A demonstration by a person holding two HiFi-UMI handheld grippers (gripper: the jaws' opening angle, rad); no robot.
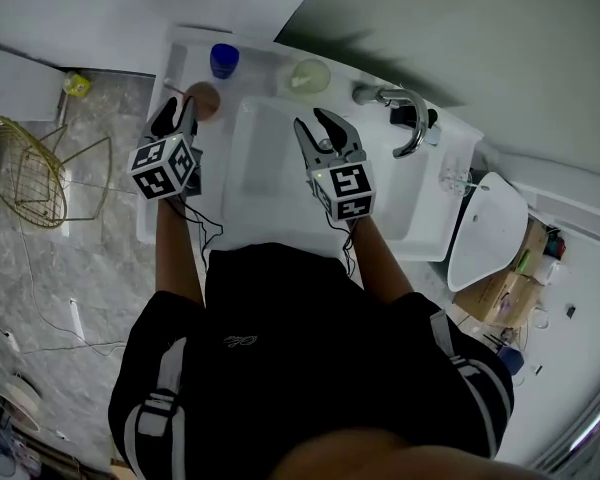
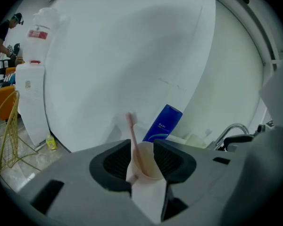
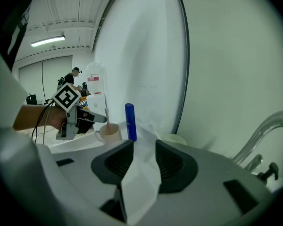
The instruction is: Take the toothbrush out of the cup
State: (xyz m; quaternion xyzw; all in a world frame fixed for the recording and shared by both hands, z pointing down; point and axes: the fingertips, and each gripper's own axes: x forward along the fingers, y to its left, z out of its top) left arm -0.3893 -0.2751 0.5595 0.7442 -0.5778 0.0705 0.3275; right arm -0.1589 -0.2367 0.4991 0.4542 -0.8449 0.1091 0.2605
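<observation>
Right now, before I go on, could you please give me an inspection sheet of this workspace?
Surface: white sink with a tap; basin bare.
Job's things: pink toothbrush stands in the cup, at the sink's back left corner.
Clutter: blue bottle and a pale round dish along the back edge.
Grippers: left gripper open, jaws framing the cup, no grip seen; right gripper open and empty above the basin.
Cables: black leads trail from both grippers along the forearms.
Surroundings: wire basket and small yellow bottle on the floor at left; a person far behind.
</observation>
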